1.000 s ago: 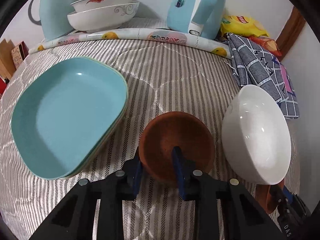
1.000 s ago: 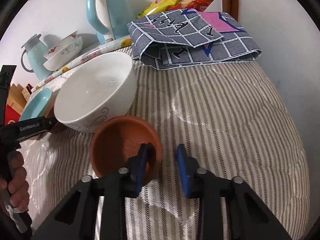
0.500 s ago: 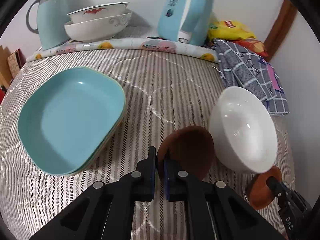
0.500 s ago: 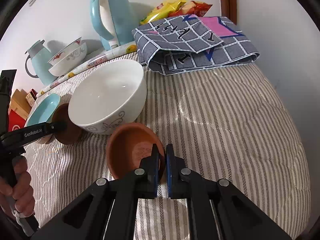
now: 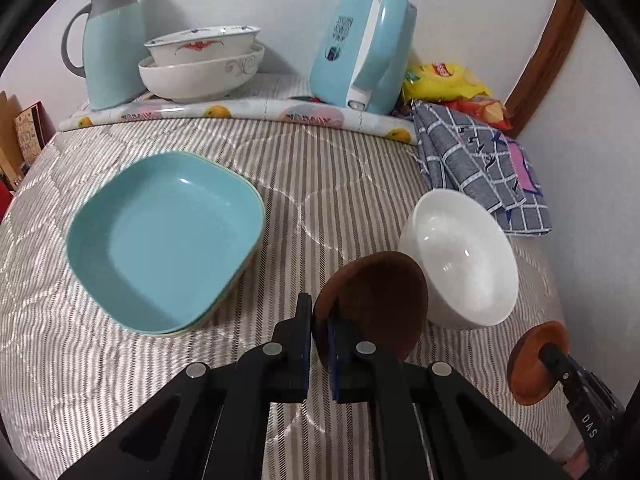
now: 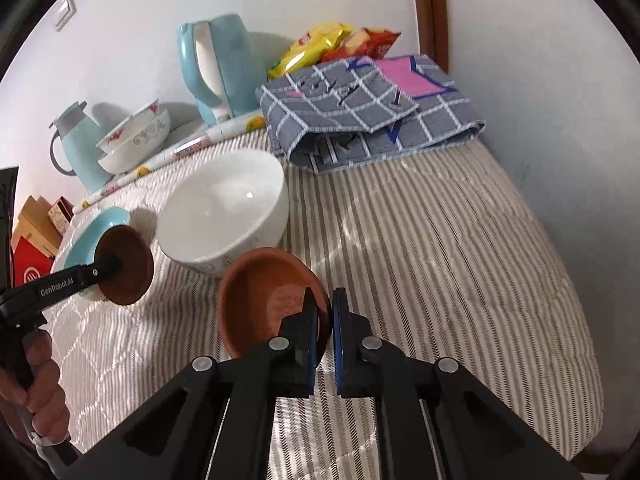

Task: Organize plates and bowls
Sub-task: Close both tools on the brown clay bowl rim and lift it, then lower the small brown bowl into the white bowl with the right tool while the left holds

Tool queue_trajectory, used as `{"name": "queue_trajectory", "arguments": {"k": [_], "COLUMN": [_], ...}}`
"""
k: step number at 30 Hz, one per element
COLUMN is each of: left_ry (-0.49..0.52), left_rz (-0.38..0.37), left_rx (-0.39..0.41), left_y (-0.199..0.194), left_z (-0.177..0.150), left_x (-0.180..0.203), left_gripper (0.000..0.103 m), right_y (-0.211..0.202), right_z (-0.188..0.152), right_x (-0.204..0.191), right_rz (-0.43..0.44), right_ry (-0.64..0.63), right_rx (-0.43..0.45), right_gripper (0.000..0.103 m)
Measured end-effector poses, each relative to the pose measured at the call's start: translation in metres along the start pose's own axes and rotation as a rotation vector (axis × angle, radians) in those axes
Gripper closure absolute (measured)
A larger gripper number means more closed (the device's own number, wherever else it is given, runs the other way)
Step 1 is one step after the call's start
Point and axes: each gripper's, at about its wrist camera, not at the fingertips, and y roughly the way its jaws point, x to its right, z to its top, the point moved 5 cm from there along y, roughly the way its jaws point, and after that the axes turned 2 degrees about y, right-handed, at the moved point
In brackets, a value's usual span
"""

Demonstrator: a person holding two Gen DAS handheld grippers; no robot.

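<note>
Left hand-held gripper [image 5: 319, 334]: fingers pinched on the rim of a brown bowl [image 5: 376, 304], lower centre of the left wrist view. Bowl is tilted up on edge, clear of the striped bed cover [image 5: 340, 184], its far rim overlapping the white bowl [image 5: 460, 260] in the picture; contact between them can't be told.

Right hand-held gripper [image 6: 325, 322]: fingers pinched on the near rim of a second brown bowl [image 6: 264, 296], lower centre of the right wrist view. That bowl is tilted, open side facing up and left, just in front of the white bowl [image 6: 224, 216]. Same bowl shows at the lower right edge of the left view [image 5: 536, 364], held on the other gripper's tip.

White bowl sits on the bed cover, centre-left in the right view, centre-right in the left view, leaning slightly.

Teal plates [image 5: 164, 240]: a stack of square ones, left of centre in the left view, flat on the bed cover, well apart from the white bowl.

Background, top of frame against the wall: teal jug [image 5: 108, 44] upper left, two nested patterned bowls [image 5: 200, 68] beside it, teal kettle [image 5: 360, 48] upper centre, all on a fruit-print mat [image 5: 248, 114]. Snack bags [image 5: 444, 80] and a folded checked cloth [image 5: 480, 160] upper right.

Left gripper with its bowl [image 6: 124, 266] is also seen at the left edge of the right view, in front of the teal plates.
</note>
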Motion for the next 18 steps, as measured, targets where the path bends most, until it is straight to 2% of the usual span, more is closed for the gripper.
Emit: {"name": "queue_trajectory", "arguments": {"k": [10,18], "left_ry": [0.014,0.000], "left_rz": [0.001,0.007], "left_rx": [0.070,0.100], "left_y": [-0.033,-0.044], "left_z": [0.024,0.041], "left_x": [-0.015,-0.033], "left_gripper": [0.096,0.096], "right_y": [-0.030,-0.019], "right_z": [0.033,0.053], "right_x": [-0.025,-0.049], "right_rz": [0.003,0.019], "right_ry": [-0.022,-0.049], "right_rx": [0.092,0.097], "right_gripper": [0.096,0.096]}}
